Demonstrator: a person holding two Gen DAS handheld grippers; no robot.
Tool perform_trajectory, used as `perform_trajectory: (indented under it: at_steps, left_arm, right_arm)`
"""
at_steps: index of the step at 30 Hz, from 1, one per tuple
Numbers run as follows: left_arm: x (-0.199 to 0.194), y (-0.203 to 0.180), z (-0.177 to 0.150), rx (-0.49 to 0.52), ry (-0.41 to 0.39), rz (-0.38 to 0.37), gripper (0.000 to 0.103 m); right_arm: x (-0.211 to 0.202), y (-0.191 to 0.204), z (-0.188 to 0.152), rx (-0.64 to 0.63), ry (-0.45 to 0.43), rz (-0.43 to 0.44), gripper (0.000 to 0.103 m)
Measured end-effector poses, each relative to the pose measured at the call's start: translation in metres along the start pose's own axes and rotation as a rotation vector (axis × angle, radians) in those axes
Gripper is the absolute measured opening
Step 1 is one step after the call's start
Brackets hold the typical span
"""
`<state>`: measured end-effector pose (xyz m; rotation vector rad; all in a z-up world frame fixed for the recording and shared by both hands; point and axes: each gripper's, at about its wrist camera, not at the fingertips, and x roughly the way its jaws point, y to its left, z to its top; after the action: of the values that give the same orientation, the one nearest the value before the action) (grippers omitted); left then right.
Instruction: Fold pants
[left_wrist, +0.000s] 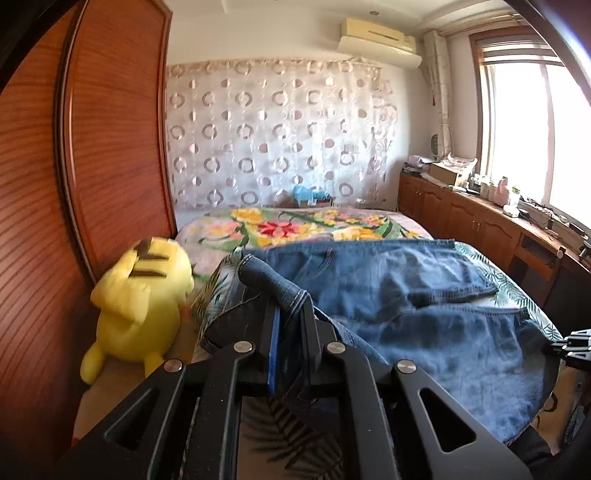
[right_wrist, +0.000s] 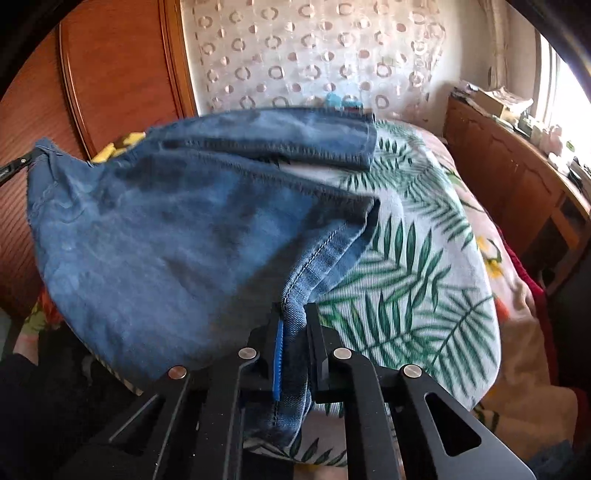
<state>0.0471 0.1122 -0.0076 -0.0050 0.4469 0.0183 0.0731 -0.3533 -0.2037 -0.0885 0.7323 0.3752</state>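
Right, both grippers have denim in them. Low in the middle of the left wrist view, the left gripper (left_wrist: 290, 314) has its jaws pressed together on a rolled, stitched edge of the blue jeans (left_wrist: 406, 295), the fold rising just above the black fingers. From there the pants spread off to the right and toward the top of the frame, lying across a leaf-print sheet (left_wrist: 517, 291) on the bed (left_wrist: 314, 225), with a floral blanket further back. At the far right edge of that same view a bit of the right gripper (left_wrist: 572, 345) pokes in beside the denim.

Over in the right wrist view, the right gripper (right_wrist: 293, 321) sits bottom centre, jaws pinching a seamed hem of the jeans (right_wrist: 166, 229). The cloth hangs up and to the left from it in a broad, slightly blurred sheet, and one leg lies flat above, toward the upper middle. The green palm pattern of the sheet (right_wrist: 424, 258) fills the right half.

At the left edge, about a third of the way down, the left gripper (right_wrist: 14, 166) touches the corner of the denim.

A yellow plush toy (left_wrist: 140, 306) sits at lower left in the left view, against a wooden wardrobe (left_wrist: 110, 129).
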Motion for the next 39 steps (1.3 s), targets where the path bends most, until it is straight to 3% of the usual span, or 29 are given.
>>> perform_trajectory:
  at_steps: [6,11,17,20,24,28,31,35,39]
  left_arm:
    - [0.006,-0.008,0.031,0.01,-0.055,-0.013,0.01]
    - [0.017,-0.011,0.048,0.02,-0.086,-0.021,0.01]
    - [0.034,-0.017,0.046,0.036,-0.064,-0.022,0.01]
    - [0.036,-0.019,0.042,0.035,-0.05,-0.026,0.01]
    - [0.035,-0.022,0.037,0.036,-0.043,-0.033,0.01]
    - [0.033,-0.024,0.036,0.034,-0.041,-0.043,0.01]
    - [0.033,-0.025,0.036,0.036,-0.042,-0.045,0.01]
    - [0.033,-0.028,0.034,0.031,-0.046,-0.054,0.01]
    - [0.033,-0.03,0.033,0.026,-0.043,-0.058,0.01]
  right_arm:
    - [-0.022,-0.001,0.037,-0.041,-0.103,-0.006,0.009]
    - [-0.015,0.001,0.075,-0.073,-0.158,-0.024,0.009]
    - [0.041,0.007,0.093,-0.074,-0.107,-0.03,0.009]
    - [0.069,0.007,0.091,-0.063,-0.062,-0.023,0.009]
    - [0.085,0.013,0.082,-0.065,-0.066,-0.033,0.011]
    - [0.079,0.011,0.081,-0.047,-0.08,-0.033,0.04]
    - [0.066,0.002,0.082,-0.006,-0.105,-0.019,0.049]
    - [0.042,-0.007,0.065,0.031,-0.129,-0.016,0.05]
    - [0.042,-0.01,0.043,0.034,-0.073,-0.007,0.05]
